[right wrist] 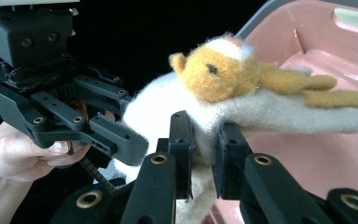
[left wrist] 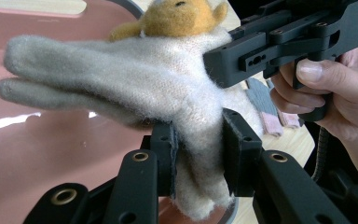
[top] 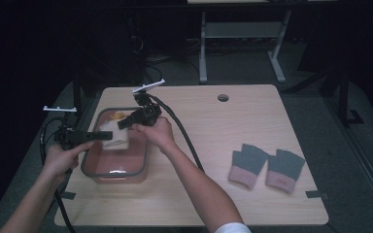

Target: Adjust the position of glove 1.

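cream fuzzy glove [left wrist: 135,84] with orange animal, above pink bin [top: 141,167]

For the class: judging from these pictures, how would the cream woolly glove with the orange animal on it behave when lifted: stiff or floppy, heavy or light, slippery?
Probably floppy: the cream glove bunches between the left gripper and sags beyond it. Likely light, as two small pinches hold it up. The fuzzy knit looks unlikely to slip.
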{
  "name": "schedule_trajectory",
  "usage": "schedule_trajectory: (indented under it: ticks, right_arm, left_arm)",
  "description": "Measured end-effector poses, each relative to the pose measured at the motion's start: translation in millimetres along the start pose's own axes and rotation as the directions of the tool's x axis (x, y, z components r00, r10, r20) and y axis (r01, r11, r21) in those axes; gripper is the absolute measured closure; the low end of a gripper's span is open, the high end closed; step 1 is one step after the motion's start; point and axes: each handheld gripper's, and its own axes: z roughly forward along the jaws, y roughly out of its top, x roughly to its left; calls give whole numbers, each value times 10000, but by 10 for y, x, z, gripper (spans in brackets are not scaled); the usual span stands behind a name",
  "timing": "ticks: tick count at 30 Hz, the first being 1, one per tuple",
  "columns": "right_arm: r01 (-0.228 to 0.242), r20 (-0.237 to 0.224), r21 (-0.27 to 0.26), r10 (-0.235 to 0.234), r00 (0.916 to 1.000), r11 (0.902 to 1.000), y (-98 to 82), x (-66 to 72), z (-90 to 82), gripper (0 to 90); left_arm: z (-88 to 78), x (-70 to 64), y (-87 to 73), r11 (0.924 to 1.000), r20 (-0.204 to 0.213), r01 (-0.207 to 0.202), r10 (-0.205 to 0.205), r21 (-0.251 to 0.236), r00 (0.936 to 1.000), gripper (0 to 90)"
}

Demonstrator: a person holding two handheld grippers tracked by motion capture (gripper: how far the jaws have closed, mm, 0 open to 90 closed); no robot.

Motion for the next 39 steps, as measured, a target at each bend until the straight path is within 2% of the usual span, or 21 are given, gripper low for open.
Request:
schedule_trajectory:
  ticks: [8, 22, 29, 36, 39]
  right_arm:
    - [-209, -52, 21, 209, 9998, 9998, -59, -65, 70, 795]
    - [-687, -74, 195, 689, 9976, 9974, -189, -255, 174, 795]
    - [-848, 71, 279, 846, 9964, 9960, -265, -337, 198, 792]
    - [-817, 365, 478, 800, 9961, 9955, -316, -367, 226, 783]
    - [-678, 614, 633, 639, 9961, 9957, -322, -357, 238, 773]
  left_arm:
    - [39, 63, -52, 9998, -26, 162, -161, 104, 9999, 689]
    - [192, 174, -129, 9976, -146, 378, -370, 583, 9992, 689]
    - [287, 180, -149, 9948, -383, 386, -351, 940, 9986, 690]
    - [355, 214, -191, 9921, -486, 490, -436, 1157, 9979, 693]
    - [378, 228, -211, 9915, -603, 483, -412, 1211, 9973, 695]
